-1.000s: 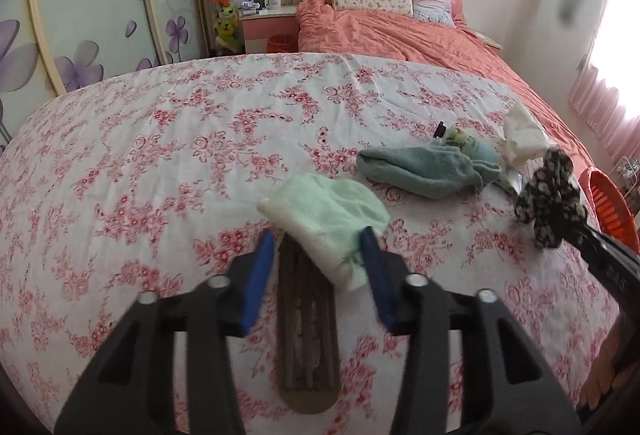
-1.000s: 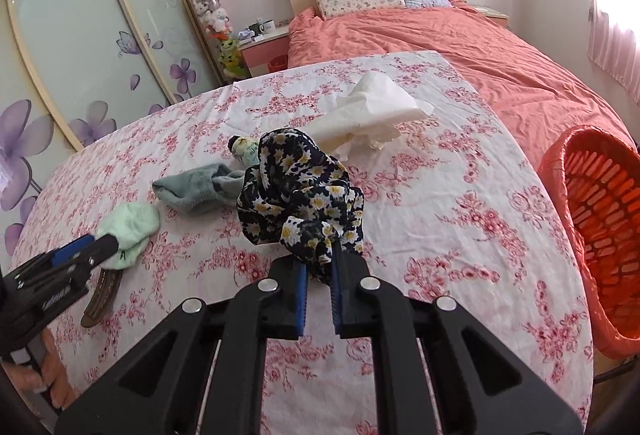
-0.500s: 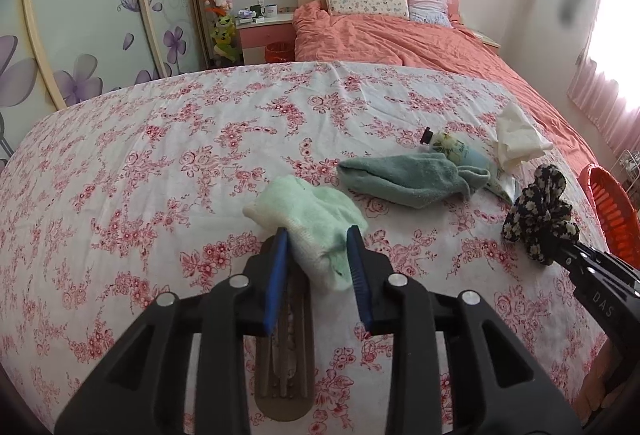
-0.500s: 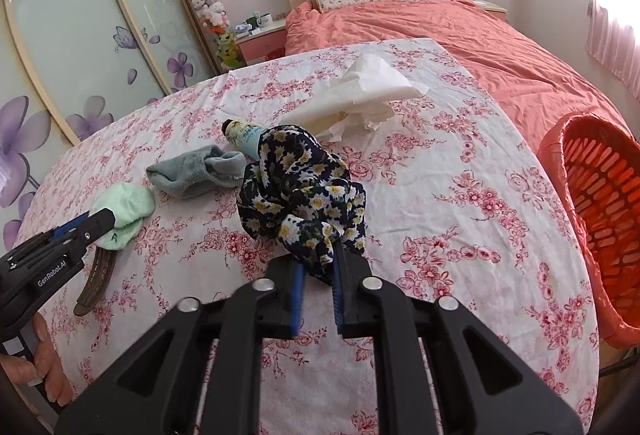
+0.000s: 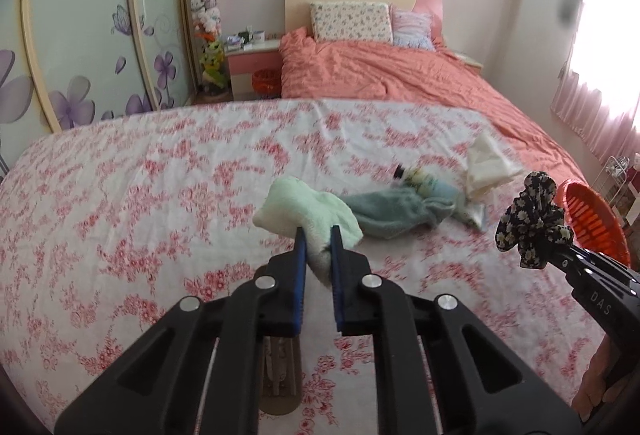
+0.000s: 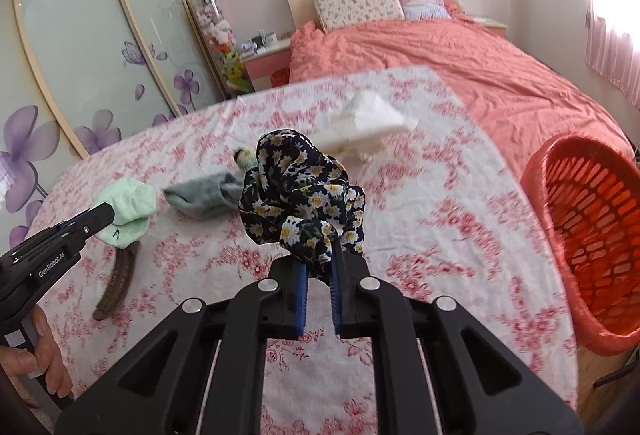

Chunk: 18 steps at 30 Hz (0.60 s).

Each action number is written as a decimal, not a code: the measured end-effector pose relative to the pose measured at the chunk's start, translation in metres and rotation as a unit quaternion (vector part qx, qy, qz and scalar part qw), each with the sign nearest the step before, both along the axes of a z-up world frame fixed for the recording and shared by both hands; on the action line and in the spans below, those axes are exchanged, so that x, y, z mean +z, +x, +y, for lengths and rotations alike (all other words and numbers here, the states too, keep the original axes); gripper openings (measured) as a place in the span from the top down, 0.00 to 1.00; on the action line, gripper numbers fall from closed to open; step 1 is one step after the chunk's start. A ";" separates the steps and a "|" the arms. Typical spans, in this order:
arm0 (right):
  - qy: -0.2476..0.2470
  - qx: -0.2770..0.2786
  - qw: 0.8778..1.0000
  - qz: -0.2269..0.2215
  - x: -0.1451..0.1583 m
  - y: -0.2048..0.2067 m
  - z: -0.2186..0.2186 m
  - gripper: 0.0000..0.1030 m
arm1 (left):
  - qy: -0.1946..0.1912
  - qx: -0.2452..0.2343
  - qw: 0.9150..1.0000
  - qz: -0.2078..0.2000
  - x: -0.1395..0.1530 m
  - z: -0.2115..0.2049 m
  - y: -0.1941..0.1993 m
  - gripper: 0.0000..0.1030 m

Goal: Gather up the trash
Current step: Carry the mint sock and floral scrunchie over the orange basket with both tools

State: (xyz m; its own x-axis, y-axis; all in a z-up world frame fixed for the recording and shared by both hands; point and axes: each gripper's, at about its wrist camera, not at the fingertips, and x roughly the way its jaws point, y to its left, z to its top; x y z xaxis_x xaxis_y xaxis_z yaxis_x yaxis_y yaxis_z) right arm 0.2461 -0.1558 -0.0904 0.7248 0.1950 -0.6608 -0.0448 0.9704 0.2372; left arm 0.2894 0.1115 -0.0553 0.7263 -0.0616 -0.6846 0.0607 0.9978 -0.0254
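My left gripper (image 5: 319, 235) is shut on a light green cloth (image 5: 308, 213) and holds it just above the floral table (image 5: 120, 203). It also shows in the right wrist view (image 6: 128, 205). My right gripper (image 6: 320, 249) is shut on a dark floral scrunchie (image 6: 300, 191), lifted above the table; it shows in the left wrist view (image 5: 532, 221) too. A grey-green sock (image 5: 396, 211), a small bottle (image 5: 420, 179) and a white crumpled tissue (image 6: 364, 123) lie on the table.
An orange slatted basket (image 6: 592, 235) stands off the table's right edge. A brown hair clip (image 6: 116, 281) lies under the left gripper. A bed with an orange cover (image 6: 460, 63) is behind the table, and a wardrobe is on the left.
The left gripper closed on the green cloth and lifted it off the hair clip. The right gripper rose with the scrunchie.
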 end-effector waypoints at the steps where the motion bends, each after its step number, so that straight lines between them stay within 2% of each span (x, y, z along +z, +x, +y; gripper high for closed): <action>1: 0.002 -0.002 1.000 -0.004 0.003 -0.002 -0.002 0.91 | -0.001 -0.003 1.000 -0.006 0.006 -0.002 -0.003 0.89; 10: 0.025 -0.023 0.999 -0.035 0.028 -0.025 -0.026 0.91 | -0.004 -0.035 0.999 -0.041 0.043 -0.030 -0.022 0.88; 18: 0.036 -0.053 0.996 -0.060 0.043 -0.049 -0.062 0.91 | -0.012 -0.086 0.994 -0.060 0.063 -0.077 -0.039 0.88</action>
State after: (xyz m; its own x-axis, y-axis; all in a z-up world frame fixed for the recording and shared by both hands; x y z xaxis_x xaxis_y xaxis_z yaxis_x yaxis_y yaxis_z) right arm 0.1972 -0.2179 -0.0470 0.8169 0.1577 -0.5548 0.0238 0.9518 0.3057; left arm 0.2506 0.0347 0.0080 0.7805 -0.2070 -0.5899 0.2338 0.9718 -0.0317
